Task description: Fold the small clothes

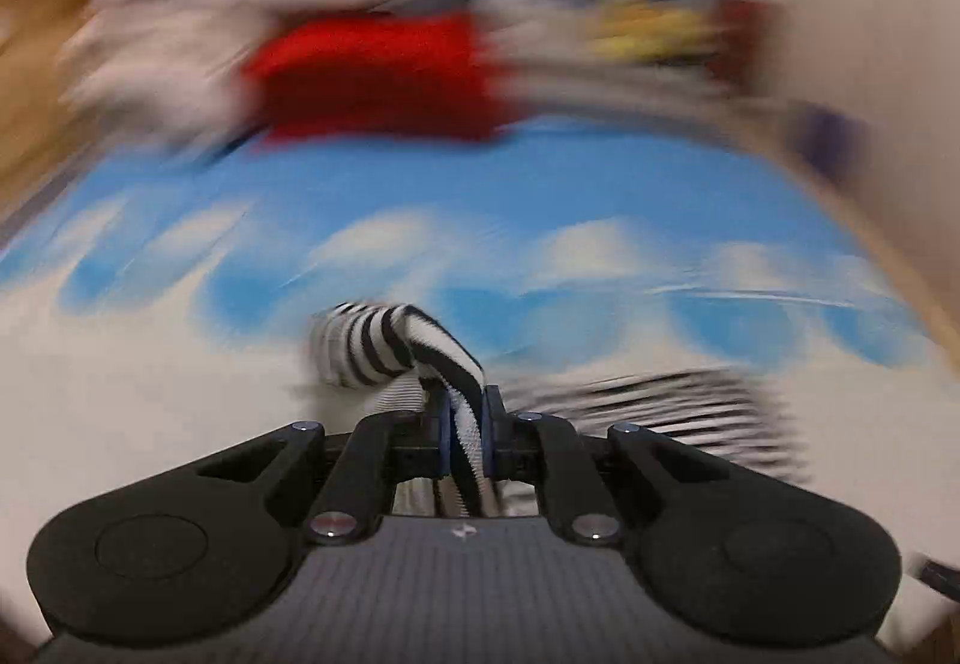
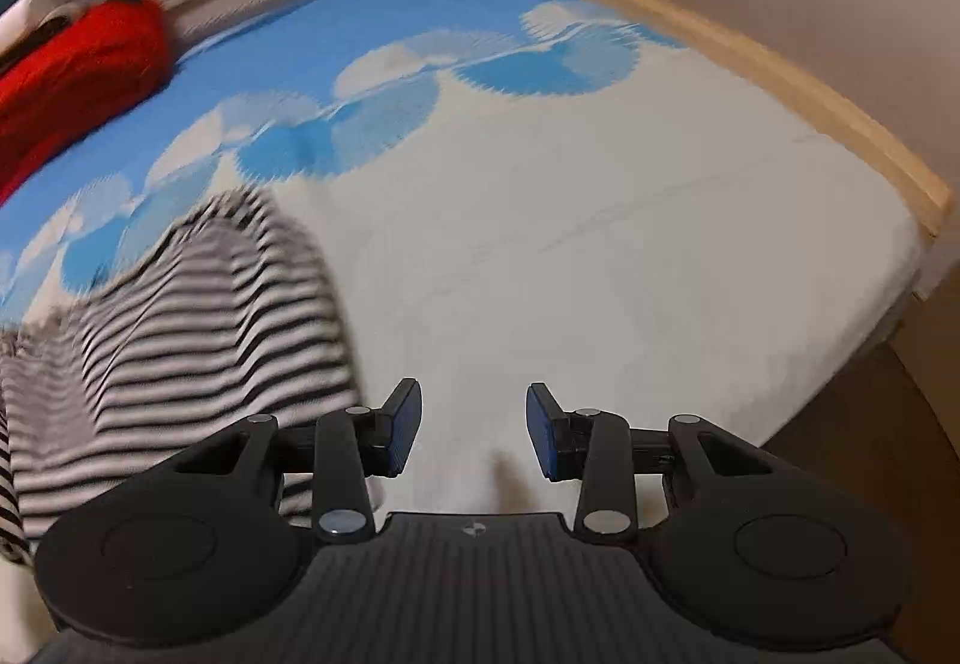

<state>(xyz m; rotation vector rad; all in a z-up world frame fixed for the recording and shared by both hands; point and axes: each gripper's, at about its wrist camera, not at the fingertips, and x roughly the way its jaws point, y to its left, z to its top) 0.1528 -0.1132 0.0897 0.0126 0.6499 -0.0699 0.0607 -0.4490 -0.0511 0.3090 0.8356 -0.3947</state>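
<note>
Left gripper [image 1: 465,412], jaws pinching a fold of the striped top [image 1: 414,340], lifted it clear of the bed [image 2: 600,244] for folding. Right gripper [image 2: 473,424], jaws spread and empty, hovered beside the cloth near the bed's front edge.

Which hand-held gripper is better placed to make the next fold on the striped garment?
Left. The left hand-held gripper is already shut on the striped garment; the right hand-held gripper is open and empty, beside the cloth.
</note>
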